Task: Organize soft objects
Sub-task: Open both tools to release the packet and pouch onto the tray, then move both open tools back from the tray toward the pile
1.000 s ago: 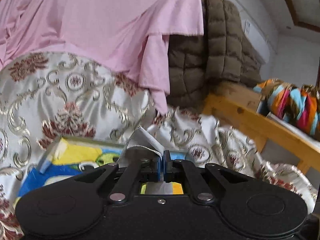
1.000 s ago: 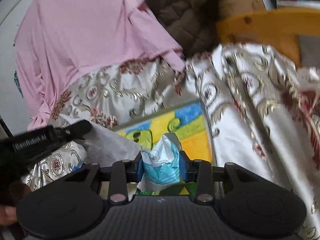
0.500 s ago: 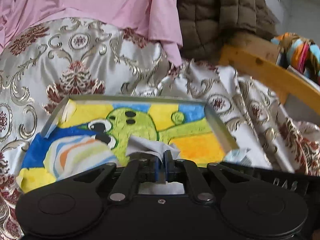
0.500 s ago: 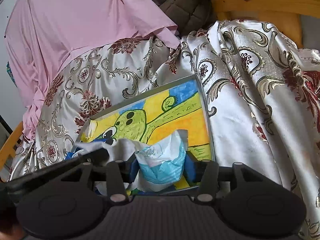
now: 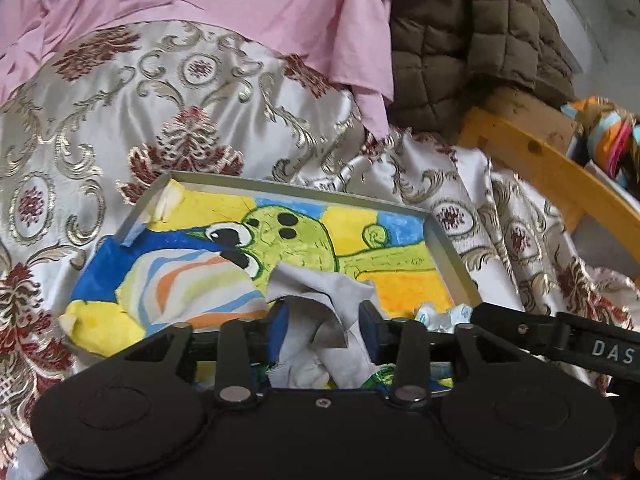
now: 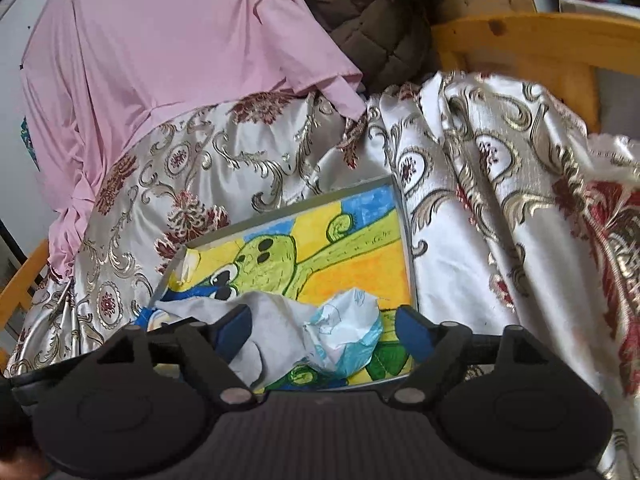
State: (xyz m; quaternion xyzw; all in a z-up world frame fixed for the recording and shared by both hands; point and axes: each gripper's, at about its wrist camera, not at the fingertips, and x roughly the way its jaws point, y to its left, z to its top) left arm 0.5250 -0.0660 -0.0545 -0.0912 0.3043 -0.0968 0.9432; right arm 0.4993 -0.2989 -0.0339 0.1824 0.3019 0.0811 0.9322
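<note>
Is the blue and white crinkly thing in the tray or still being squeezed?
In the tray. The crinkly packet lies loose between the open right gripper.

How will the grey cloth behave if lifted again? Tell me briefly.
Likely floppy: the grey cloth lies crumpled and folded between the open left claw fingers. Probably light and unlikely to roll; it sags over the tray floor.

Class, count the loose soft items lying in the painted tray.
3: a striped cloth at the tray's left, a grey cloth in the middle, a crumpled blue-white wrapper at right. Grippers may hide more.
</note>
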